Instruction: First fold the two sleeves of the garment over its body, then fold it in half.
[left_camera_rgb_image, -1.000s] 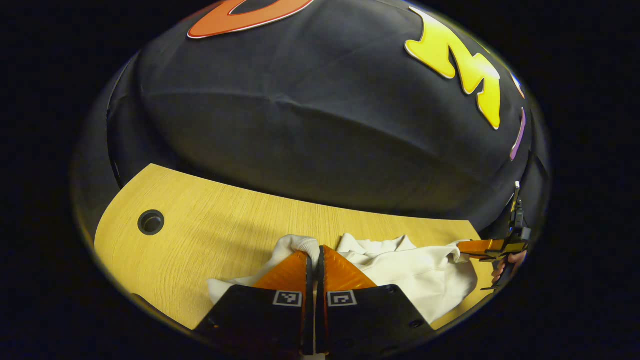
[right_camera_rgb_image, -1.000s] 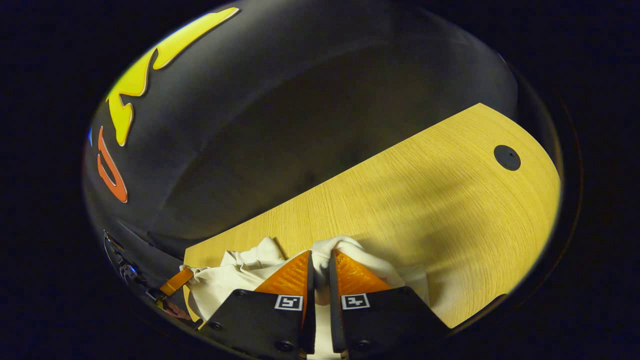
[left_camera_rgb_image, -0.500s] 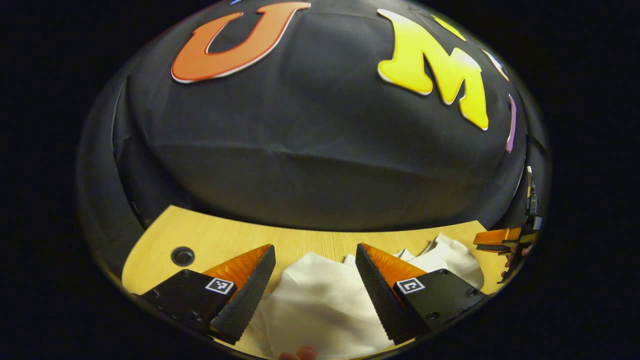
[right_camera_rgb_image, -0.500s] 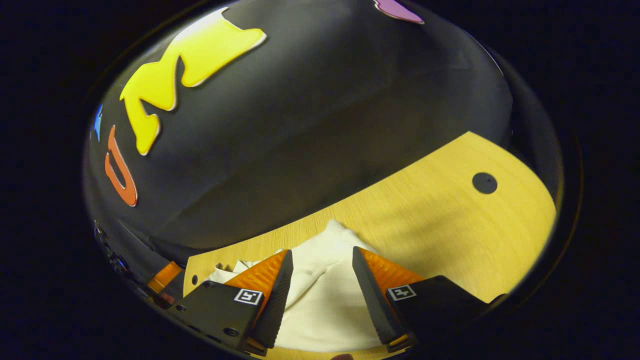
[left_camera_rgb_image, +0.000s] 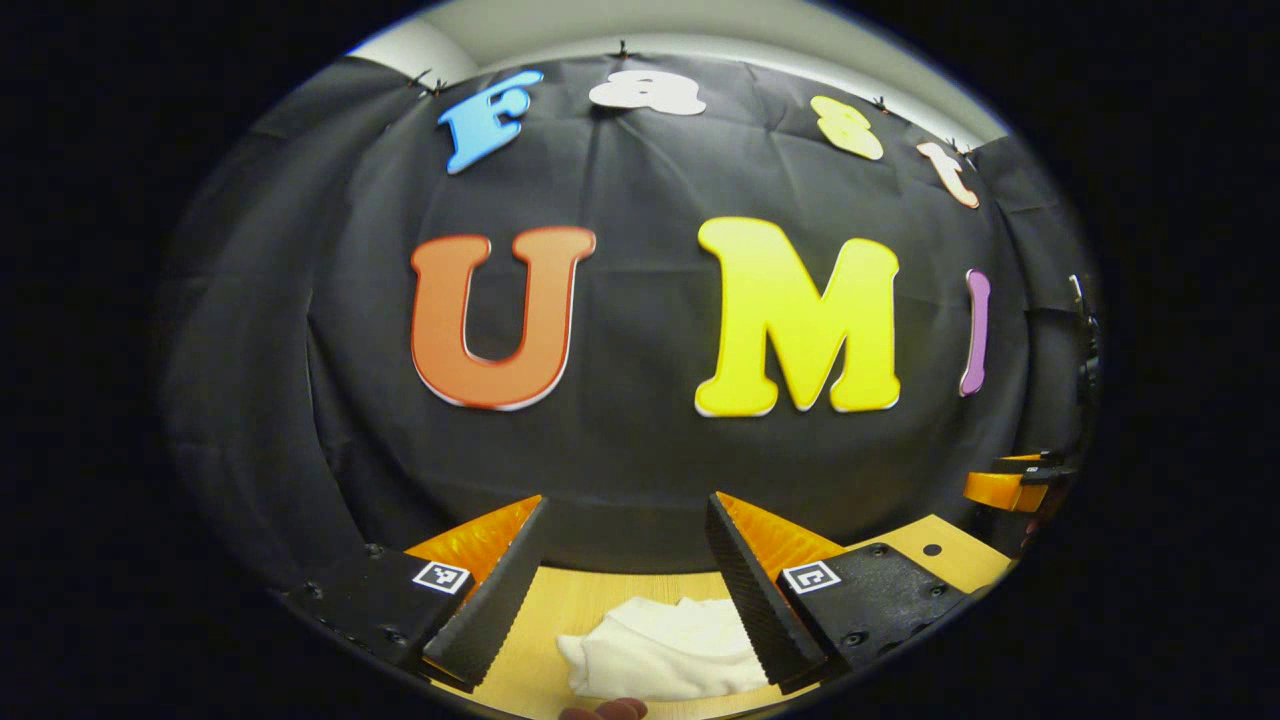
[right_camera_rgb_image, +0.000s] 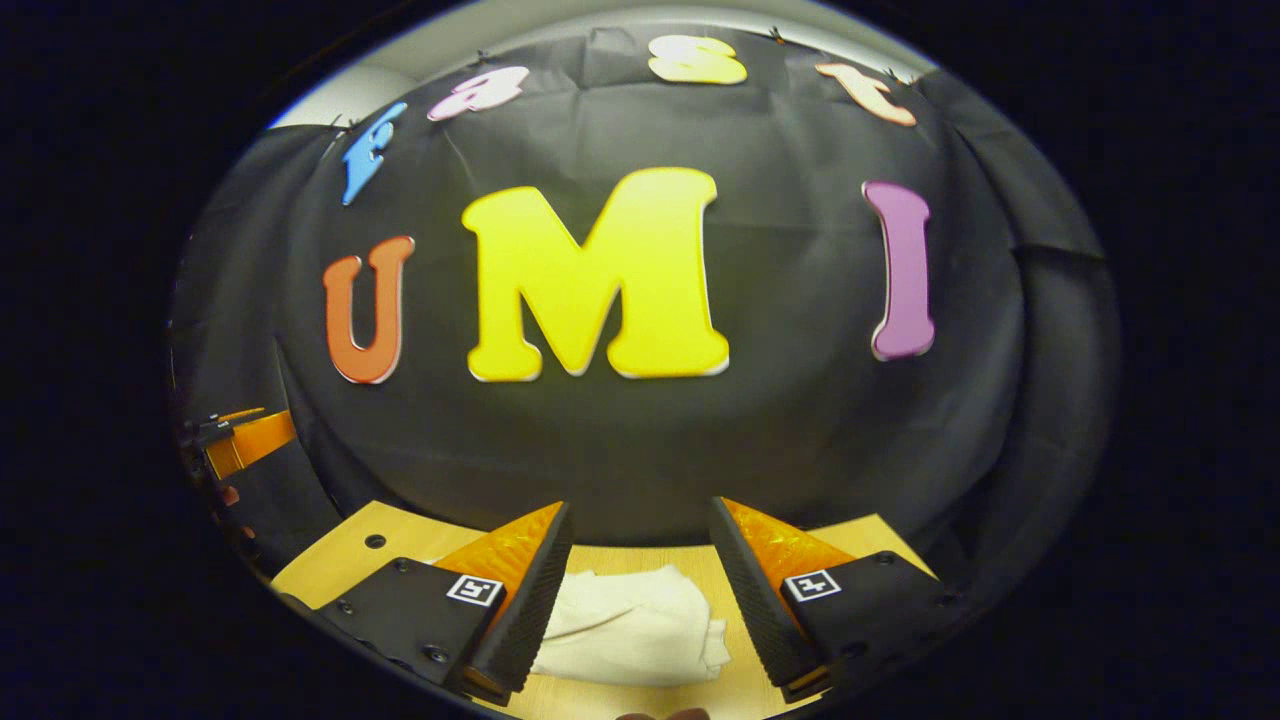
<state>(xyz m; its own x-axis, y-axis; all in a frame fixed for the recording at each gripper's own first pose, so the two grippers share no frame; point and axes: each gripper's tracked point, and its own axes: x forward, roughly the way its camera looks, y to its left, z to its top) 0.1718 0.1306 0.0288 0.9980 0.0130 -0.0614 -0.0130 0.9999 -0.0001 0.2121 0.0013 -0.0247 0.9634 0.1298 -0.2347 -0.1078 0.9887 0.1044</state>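
The white garment (left_camera_rgb_image: 665, 645) lies bunched on the wooden table, low in the left gripper view between and below my fingers. My left gripper (left_camera_rgb_image: 625, 515) is open, lifted clear of the cloth and holding nothing. In the right gripper view the same white garment (right_camera_rgb_image: 625, 625) rests on the table below my right gripper (right_camera_rgb_image: 640, 520), which is also open and empty. The other gripper (left_camera_rgb_image: 1010, 488) pokes in at the right edge of the left gripper view, and at the left edge (right_camera_rgb_image: 245, 440) of the right gripper view.
The light wooden table (right_camera_rgb_image: 340, 560) has a small round hole (right_camera_rgb_image: 375, 541) near its left corner, and another hole (left_camera_rgb_image: 932, 549) shows in the left gripper view. The black cloth wall stands close behind the table's far edge.
Both grippers let go of the garment, opened, then rose and tilted up toward the wall. The garment now lies lower in both views.
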